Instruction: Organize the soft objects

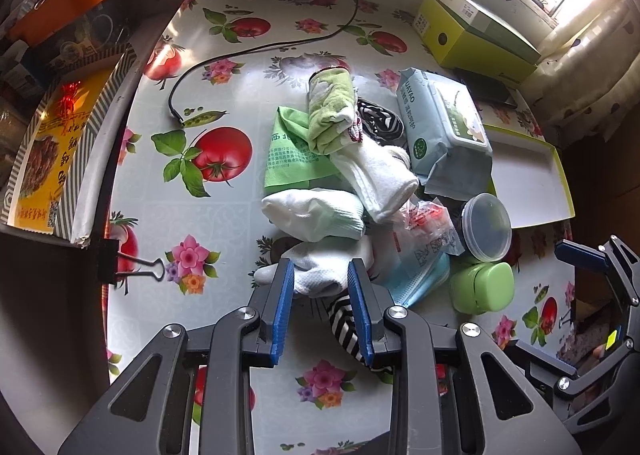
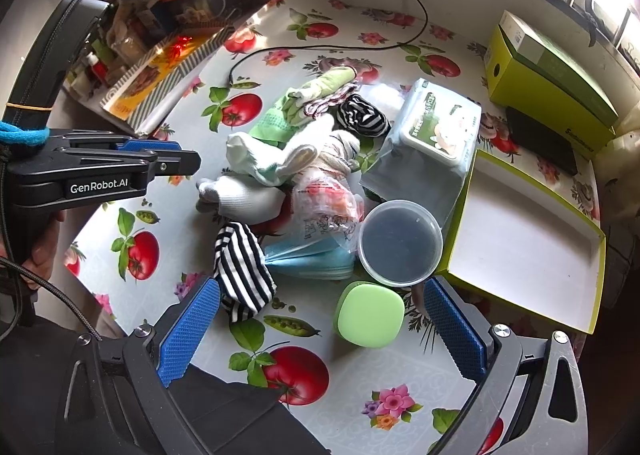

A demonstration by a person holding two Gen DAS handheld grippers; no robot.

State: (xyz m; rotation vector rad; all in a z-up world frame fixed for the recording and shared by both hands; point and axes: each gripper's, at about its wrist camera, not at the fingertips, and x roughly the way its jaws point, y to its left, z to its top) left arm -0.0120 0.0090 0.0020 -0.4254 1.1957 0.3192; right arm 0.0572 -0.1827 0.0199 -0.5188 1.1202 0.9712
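Left gripper (image 1: 321,275) over sock pile, right gripper (image 2: 320,307) wide, empty.
Left jaws half-spread astride a white sock (image 1: 320,269) at the pile's near edge on the tablecloth (image 1: 224,223); pad contact unclear. Striped sock (image 2: 240,267) alongside.

The left gripper (image 1: 321,273) points steeply down, its blue-padded jaws partly apart and not pressing on anything. The right gripper (image 2: 320,315) also points steeply down, its jaws spread wide with nothing held between them. A hand (image 2: 42,251) grips the left gripper's handle from below.
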